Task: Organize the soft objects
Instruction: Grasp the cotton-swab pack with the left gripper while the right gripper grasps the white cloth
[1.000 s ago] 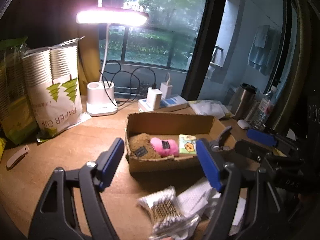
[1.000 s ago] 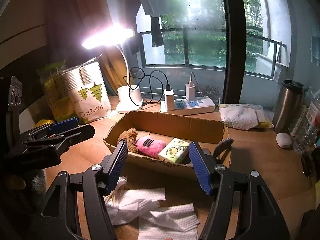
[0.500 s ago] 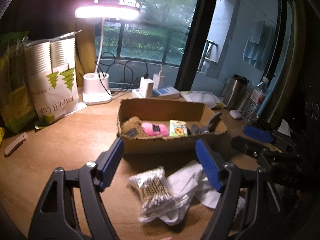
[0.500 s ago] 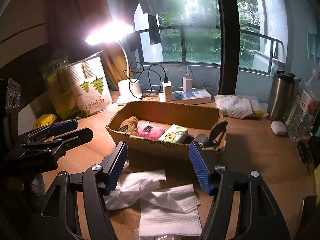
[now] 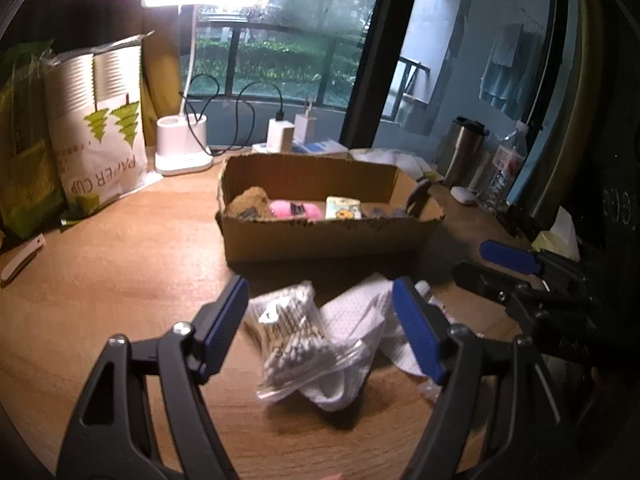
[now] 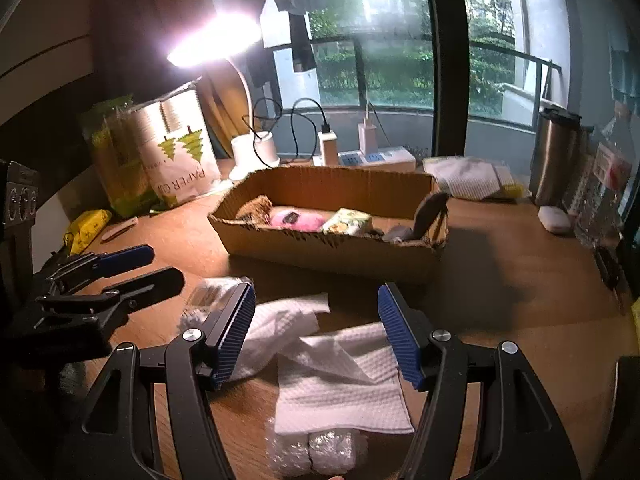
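Cotton swabs in a clear bag (image 5: 290,330) lay on white paper towels (image 5: 360,320) near the worktop's (image 5: 120,272) front edge, before the cardboard box (image 5: 320,236). From the left wrist, the left gripper (image 5: 320,328) tilted downward over them, jaws apart, empty. A bag (image 5: 104,152) read "PAPER CUP".

From the right wrist, the right gripper (image 6: 316,332) angled down over the towels (image 6: 336,380), jaws apart, holding nothing.
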`<action>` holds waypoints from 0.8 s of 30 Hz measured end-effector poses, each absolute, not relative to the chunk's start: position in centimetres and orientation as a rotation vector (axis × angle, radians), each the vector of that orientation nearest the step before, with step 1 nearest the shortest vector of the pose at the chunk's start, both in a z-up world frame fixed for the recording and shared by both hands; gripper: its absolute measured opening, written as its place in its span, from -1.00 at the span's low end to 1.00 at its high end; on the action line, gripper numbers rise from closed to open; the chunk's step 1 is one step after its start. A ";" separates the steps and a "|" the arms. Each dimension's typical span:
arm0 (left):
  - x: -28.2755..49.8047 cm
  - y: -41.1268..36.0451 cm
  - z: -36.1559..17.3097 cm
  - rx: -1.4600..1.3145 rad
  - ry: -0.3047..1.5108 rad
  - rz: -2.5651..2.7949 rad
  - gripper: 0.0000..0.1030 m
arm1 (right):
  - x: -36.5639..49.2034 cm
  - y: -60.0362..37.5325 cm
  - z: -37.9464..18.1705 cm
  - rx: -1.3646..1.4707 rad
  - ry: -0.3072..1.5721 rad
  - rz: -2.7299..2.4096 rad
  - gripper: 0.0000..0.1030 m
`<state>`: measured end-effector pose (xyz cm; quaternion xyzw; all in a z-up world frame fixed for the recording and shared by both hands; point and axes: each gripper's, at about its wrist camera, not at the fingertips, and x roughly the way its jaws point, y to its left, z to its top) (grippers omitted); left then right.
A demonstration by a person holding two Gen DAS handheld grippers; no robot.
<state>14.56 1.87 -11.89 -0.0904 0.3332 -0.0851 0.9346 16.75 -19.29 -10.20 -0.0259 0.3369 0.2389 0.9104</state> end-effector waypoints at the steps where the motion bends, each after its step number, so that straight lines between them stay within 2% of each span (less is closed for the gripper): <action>1: 14.6 2.0 -12.1 -0.189 0.689 -0.173 0.47 | 16.8 -19.4 -10.4 -0.053 0.700 0.491 0.30; 24: 17.4 3.1 -16.4 -0.216 0.826 -0.118 0.50 | 20.3 -19.7 -17.0 -0.086 0.902 0.486 0.30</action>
